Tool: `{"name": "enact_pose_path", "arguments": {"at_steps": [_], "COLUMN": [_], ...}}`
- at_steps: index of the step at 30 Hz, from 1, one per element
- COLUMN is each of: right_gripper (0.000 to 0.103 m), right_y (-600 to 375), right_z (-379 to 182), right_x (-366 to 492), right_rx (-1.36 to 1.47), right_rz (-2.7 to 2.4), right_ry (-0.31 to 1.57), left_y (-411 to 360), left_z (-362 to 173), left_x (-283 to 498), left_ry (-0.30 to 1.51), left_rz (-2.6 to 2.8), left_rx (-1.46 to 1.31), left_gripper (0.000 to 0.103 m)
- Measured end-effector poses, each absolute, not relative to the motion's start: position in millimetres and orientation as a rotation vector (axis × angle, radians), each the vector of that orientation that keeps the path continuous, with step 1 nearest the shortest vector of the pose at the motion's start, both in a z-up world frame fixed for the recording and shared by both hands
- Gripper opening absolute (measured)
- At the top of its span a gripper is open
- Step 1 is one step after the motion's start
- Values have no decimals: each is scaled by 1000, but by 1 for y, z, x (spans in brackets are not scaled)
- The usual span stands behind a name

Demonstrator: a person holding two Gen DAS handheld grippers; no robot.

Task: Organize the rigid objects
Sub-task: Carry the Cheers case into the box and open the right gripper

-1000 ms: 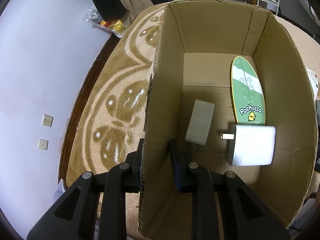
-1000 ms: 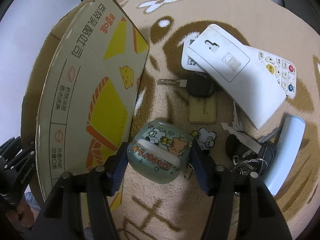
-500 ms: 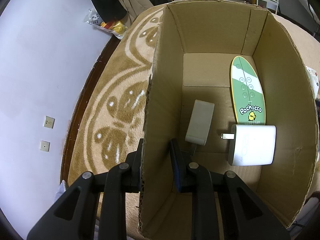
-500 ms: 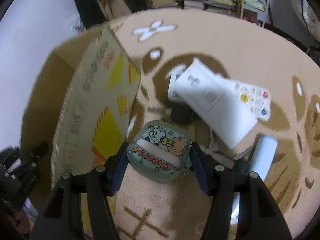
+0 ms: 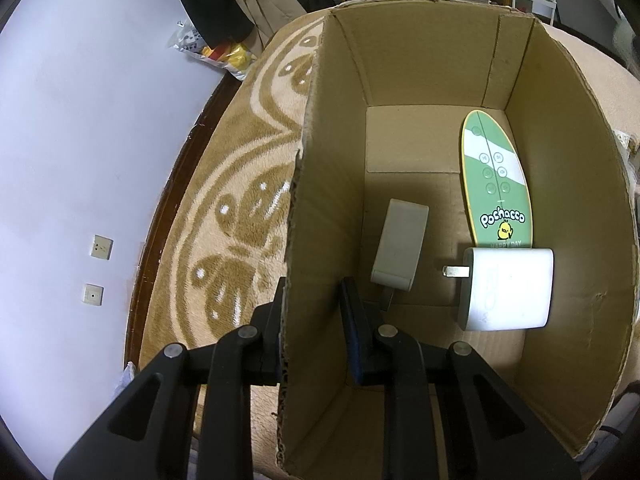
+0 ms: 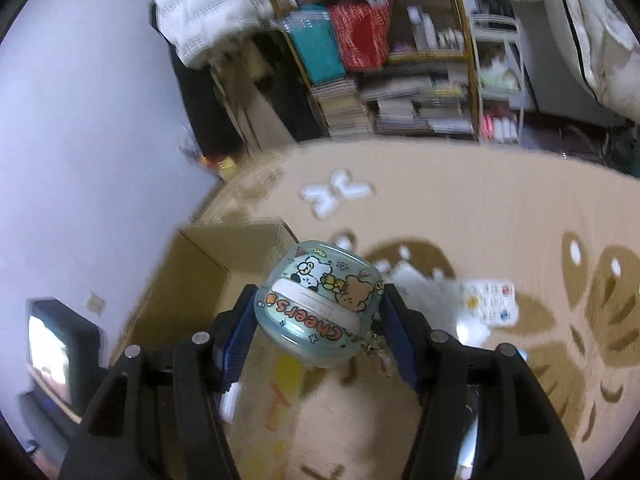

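Observation:
My left gripper (image 5: 316, 320) is shut on the left wall of an open cardboard box (image 5: 320, 208), one finger outside and one inside. In the box lie a green oval Pochacco board (image 5: 496, 188), a grey rectangular case (image 5: 400, 250) and a white charger plug (image 5: 508, 290). My right gripper (image 6: 318, 318) is shut on a pale green cartoon earbud case (image 6: 320, 304) with "Cheers" on it, held in the air above the rug. The box (image 6: 192, 276) shows below and to the left in the right wrist view, blurred.
A beige rug with brown patterns (image 6: 460, 232) covers the floor. A white remote with coloured buttons (image 6: 486, 302) lies on it to the right of the case. A purple wall (image 5: 80, 160) is on the left; bookshelves (image 6: 400, 80) stand behind.
My right gripper has lifted the earbud case off the rug and tilted up, so the keys and remote dropped out of the centre. My left gripper and the box have not moved.

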State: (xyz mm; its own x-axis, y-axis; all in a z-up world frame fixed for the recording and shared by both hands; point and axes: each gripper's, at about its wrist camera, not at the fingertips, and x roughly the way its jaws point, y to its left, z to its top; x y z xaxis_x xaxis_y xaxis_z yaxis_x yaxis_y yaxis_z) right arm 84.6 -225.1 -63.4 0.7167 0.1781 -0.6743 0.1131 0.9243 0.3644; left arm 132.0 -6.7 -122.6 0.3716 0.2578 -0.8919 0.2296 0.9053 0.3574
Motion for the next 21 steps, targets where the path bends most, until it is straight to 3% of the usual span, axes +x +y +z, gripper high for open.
{"name": "enact_pose_path", "arguments": {"at_steps": [11,21], "right_gripper": [64,64], "right_y": [-181,-159], "right_z": [-30,-31], "right_x": [78,77], "right_rx": [371,374], "right_rz": [200,268], "right_ry": [645,637], "left_y": [-6,-3], "left_z": [-122,-122], "left_x": [132,135], "left_ry": [1203,1210], "left_rz": [19,19], "left_rx": [465,450], "left_gripper": [22,23]}}
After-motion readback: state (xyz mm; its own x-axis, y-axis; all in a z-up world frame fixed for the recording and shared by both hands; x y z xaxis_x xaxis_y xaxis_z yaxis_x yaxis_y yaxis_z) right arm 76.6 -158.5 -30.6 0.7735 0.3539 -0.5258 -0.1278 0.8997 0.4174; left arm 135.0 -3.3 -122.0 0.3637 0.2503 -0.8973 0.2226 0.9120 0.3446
